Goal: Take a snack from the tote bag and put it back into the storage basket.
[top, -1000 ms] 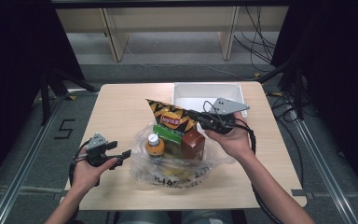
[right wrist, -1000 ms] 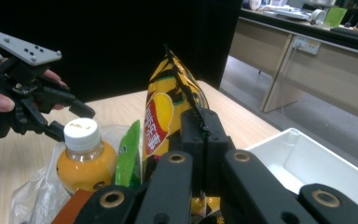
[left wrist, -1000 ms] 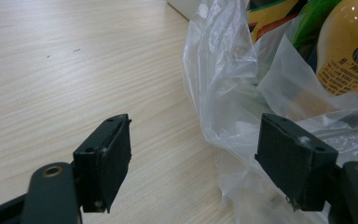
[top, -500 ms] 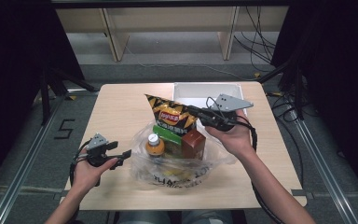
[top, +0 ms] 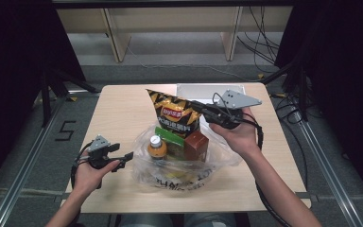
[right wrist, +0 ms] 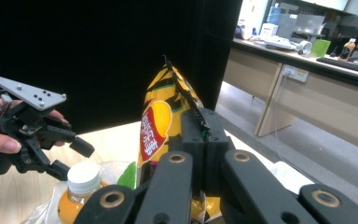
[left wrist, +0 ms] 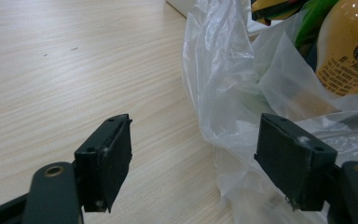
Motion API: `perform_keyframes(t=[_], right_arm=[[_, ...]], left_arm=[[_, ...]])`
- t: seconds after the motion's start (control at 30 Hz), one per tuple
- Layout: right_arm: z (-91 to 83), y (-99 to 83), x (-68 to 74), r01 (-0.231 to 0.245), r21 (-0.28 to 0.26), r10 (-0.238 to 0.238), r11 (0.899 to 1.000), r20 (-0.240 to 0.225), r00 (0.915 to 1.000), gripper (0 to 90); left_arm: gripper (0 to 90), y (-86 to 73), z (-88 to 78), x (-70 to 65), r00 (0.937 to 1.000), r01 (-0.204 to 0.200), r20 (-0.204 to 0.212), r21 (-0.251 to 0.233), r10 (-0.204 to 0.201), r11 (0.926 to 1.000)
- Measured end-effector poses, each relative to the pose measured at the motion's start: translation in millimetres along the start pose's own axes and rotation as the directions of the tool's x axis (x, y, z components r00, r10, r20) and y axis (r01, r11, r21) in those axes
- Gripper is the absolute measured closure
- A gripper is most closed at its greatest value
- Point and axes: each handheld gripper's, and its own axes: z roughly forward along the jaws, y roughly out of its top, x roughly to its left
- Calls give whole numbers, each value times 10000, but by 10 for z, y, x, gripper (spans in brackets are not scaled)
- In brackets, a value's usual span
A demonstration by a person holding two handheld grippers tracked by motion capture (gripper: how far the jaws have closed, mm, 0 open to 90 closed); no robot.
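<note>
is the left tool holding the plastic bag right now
No, the left tool stands open, and the bag lies loose by one pad without being pinched.

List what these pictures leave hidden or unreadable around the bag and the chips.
- High view: the lower part of the chip bag, hidden by the plastic bag and the brown box.
- High view: the white tray, mostly behind the chip bag and the right gripper.
- Left gripper view: the orange bottle, its cap cut off by the top edge.
- Right gripper view: the chip bag's seam, covered where the closed jaws pinch it.
</note>
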Motion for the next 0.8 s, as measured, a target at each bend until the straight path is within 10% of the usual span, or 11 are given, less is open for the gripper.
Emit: perform_keyframes(t=[0.8], right_arm=[[-117, 335, -62, 93, -1013, -64, 9948, 285, 9996, 900]], left_arm=[[261, 6, 6, -20, 9999, -86, 71, -37, 87, 10000]])
